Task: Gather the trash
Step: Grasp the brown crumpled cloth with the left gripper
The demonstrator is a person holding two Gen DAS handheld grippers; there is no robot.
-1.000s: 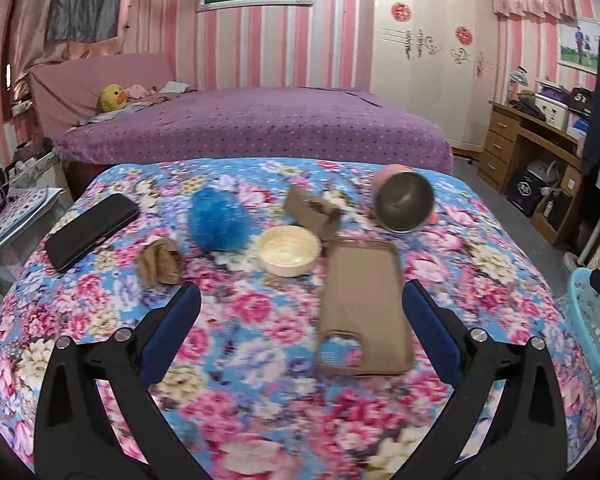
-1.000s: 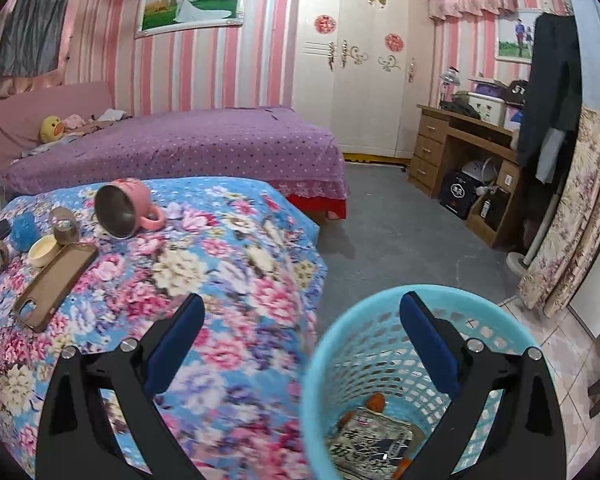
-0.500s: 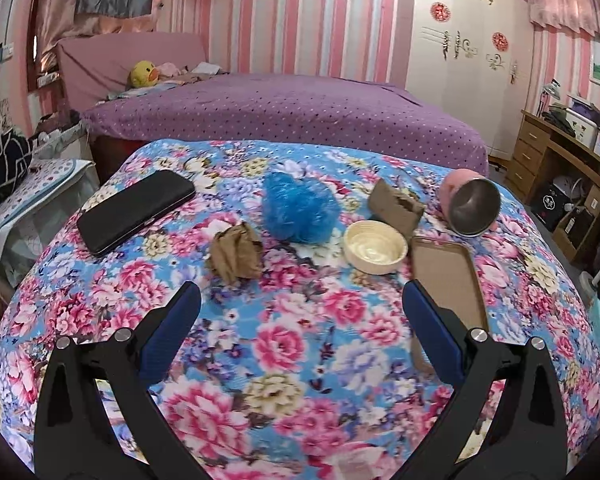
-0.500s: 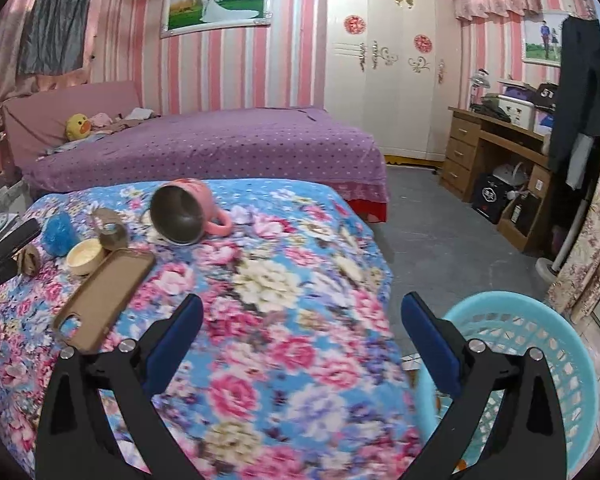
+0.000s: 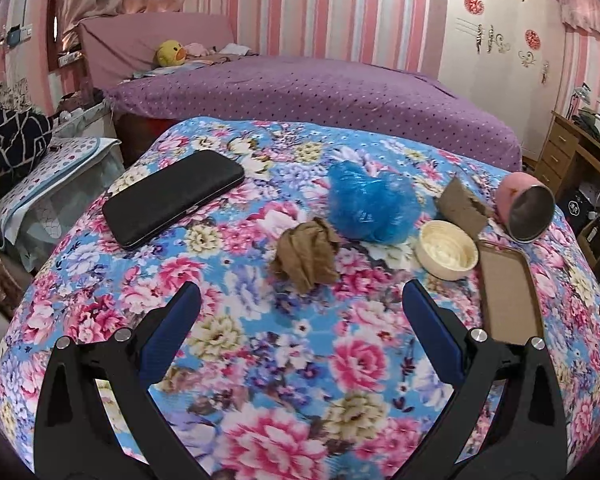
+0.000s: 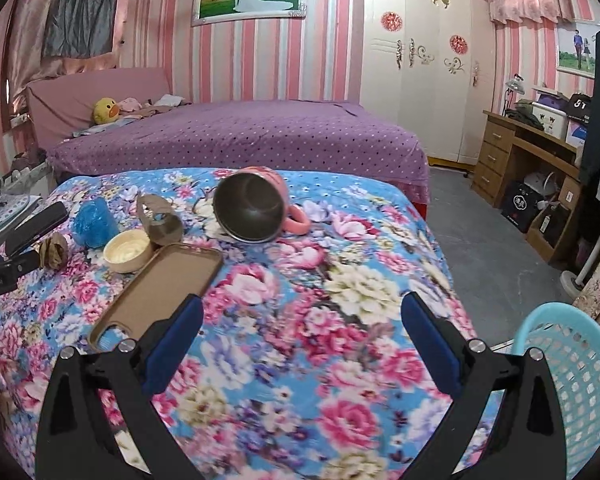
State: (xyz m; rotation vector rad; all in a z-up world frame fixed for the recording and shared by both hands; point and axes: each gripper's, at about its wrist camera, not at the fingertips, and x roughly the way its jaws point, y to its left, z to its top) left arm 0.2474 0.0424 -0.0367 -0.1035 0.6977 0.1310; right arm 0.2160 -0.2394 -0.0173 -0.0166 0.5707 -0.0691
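**Left gripper lined up on the brown paper wad, basket waiting off to the right**

Since the job is picking up trash, the layout makes sense: the junk sits in a loose cluster on the floral bedspread (image 5: 228,320), and the light blue basket (image 6: 568,364) stands on the floor just off the bed's right side, close enough to drop into.

Left gripper (image 5: 300,300) hovers over the cover with its blue-padded fingers spread wide, nothing between them. It's aimed pretty much straight at the crumpled brown paper ball (image 5: 306,256), which lies just ahead of the gap, so my guess is that's the next pick. Right gripper (image 6: 302,314) is spread too and empty, hanging over the bed with the basket at its right edge.

Texture-wise:
- the paper ball is creased and lumpy, should squash a bit when pinched
- behind it, touching or nearly so, is a scrunched blue plastic bag (image 5: 370,208), shiny and crinkly, probably slippery
- a torn cardboard scrap (image 5: 462,206) is propped up at a tilt beside a small round cream bowl (image 5: 446,250)
- the pink mug (image 6: 256,204) lies on its side, dark metal interior showing
- a tan phone case (image 6: 160,288) lies flat, and a black phone (image 5: 174,198) sits well off to the left

Those last few look like keepers, not trash. The soft cover will likely give under pressure.
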